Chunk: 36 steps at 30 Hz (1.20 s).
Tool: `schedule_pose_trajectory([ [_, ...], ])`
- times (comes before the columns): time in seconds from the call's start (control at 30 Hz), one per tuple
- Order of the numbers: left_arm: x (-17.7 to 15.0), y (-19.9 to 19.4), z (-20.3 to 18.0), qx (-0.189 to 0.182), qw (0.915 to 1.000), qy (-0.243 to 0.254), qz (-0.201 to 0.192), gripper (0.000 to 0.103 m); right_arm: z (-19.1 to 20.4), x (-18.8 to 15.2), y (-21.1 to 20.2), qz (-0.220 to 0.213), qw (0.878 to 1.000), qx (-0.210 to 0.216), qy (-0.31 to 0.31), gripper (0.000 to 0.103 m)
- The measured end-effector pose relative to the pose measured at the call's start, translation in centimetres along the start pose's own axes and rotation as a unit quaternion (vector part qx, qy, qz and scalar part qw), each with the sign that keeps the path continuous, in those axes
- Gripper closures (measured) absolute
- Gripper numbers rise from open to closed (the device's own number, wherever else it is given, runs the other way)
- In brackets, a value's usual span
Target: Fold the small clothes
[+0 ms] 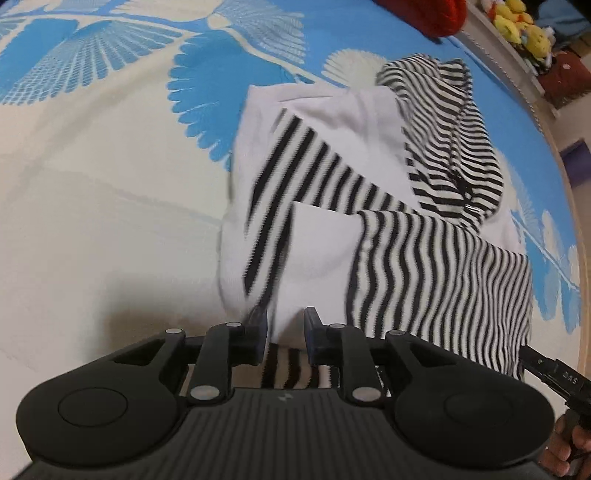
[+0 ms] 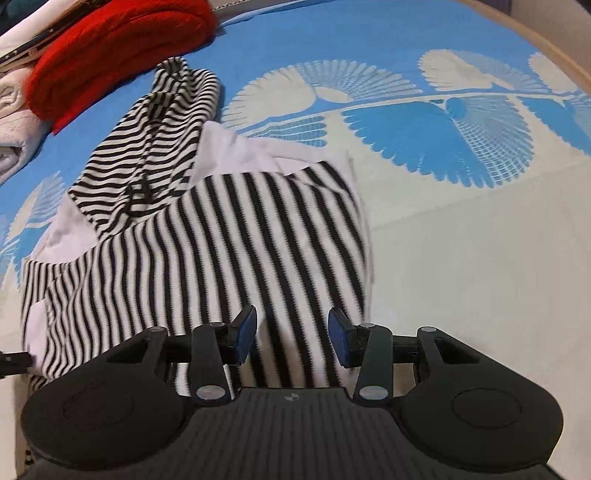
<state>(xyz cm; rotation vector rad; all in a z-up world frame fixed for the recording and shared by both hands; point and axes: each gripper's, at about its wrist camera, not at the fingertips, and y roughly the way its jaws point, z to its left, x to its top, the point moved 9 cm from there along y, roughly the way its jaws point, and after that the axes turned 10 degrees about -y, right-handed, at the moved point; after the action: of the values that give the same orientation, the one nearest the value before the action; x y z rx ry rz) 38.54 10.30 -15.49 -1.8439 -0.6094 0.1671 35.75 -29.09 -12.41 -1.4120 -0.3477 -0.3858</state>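
Note:
A small black-and-white striped garment with white panels (image 1: pixel 369 206) lies partly folded on the blue and cream bedspread (image 1: pixel 110 184). Its striped hood (image 1: pixel 450 133) lies at the far end. My left gripper (image 1: pixel 285 332) is at the near hem, its jaws a narrow gap apart with white and striped cloth between them. In the right wrist view the same garment (image 2: pixel 221 240) spreads in front of my right gripper (image 2: pixel 291 332), whose jaws stand wide apart over the striped near edge. The right gripper's tip shows at the left view's right edge (image 1: pixel 546 369).
A red knitted garment (image 2: pixel 110 48) and folded pale clothes (image 2: pixel 14 110) lie at the bedspread's far left in the right wrist view. Yellow plush toys (image 1: pixel 524 29) sit on a shelf beyond the bed edge. The bed's wooden edge (image 2: pixel 554 51) curves at the right.

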Motion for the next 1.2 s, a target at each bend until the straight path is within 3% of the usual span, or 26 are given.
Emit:
schedule_pose_trajectory([
  [0.03,-0.1,0.0,-0.3,-0.001,1.0000,0.004,0.000,0.085,0.1,-0.1,0.1,0.003,1.000,0.004,0.002,0.058],
  [0.07,-0.1,-0.2,-0.5,0.003,0.9999,0.012,-0.005,0.101,0.2,-0.2,0.2,0.006,1.000,0.007,0.004,0.058],
  [0.17,0.0,-1.9,-1.4,0.007,0.9992,0.034,-0.018,0.101,0.4,-0.6,0.5,0.017,1.000,0.012,0.012,0.058],
  [0.27,0.2,-6.0,-3.1,-0.041,0.9973,0.049,-0.038,0.101,0.0,-1.0,0.7,0.027,0.999,0.012,0.024,0.058],
  [0.37,0.3,-8.5,-2.7,-0.030,0.9963,0.060,-0.053,0.101,-0.9,-1.3,0.8,0.037,0.999,-0.007,0.025,0.058],
  [0.43,0.0,-8.4,-1.8,0.001,0.9973,0.059,-0.044,0.102,-1.7,-1.8,1.0,0.048,0.998,-0.028,0.019,0.060],
  [0.53,0.3,-7.9,-1.6,0.050,0.9931,0.085,-0.064,0.101,-2.8,-2.3,1.0,0.054,0.996,-0.065,0.007,0.061],
  [0.6,0.5,-7.6,-2.5,0.027,0.9939,0.082,-0.069,0.100,-3.8,-2.3,0.8,0.051,0.994,-0.090,0.014,0.060],
  [0.67,0.0,-6.7,-3.6,0.000,0.9945,0.090,-0.055,0.100,-4.2,-2.0,0.4,0.042,0.995,-0.089,0.036,0.060],
  [0.73,-0.7,-5.4,-4.4,-0.004,0.9937,0.104,-0.041,0.100,-4.0,-1.4,-0.1,0.019,0.996,-0.079,0.046,0.060],
  [0.83,-2.3,-2.4,-4.5,0.009,0.9921,0.125,-0.006,0.093,-2.2,-0.8,-0.4,-0.001,0.999,-0.040,0.030,0.057],
  [0.93,-3.4,0.4,-2.8,0.060,0.9883,0.138,0.026,0.087,-2.0,-2.6,1.6,0.057,0.997,-0.037,0.021,0.056],
  [1.0,-3.1,0.8,-2.3,0.072,0.9877,0.137,0.023,0.087,-1.8,-2.3,1.2,0.048,0.998,-0.045,0.014,0.057],
  [1.1,-2.3,-0.4,-3.1,0.058,0.9894,0.133,0.001,0.082,-0.8,-0.4,-0.5,-0.010,1.000,-0.026,-0.008,0.054],
  [1.13,-2.1,-0.6,-3.4,0.051,0.9897,0.134,-0.006,0.079,-0.7,-0.5,-0.5,-0.008,1.000,-0.021,-0.011,0.052],
  [1.2,-2.3,-0.1,-3.5,0.055,0.9896,0.133,-0.001,0.066,-1.0,-1.9,1.0,0.041,0.999,-0.015,-0.004,0.051],
])
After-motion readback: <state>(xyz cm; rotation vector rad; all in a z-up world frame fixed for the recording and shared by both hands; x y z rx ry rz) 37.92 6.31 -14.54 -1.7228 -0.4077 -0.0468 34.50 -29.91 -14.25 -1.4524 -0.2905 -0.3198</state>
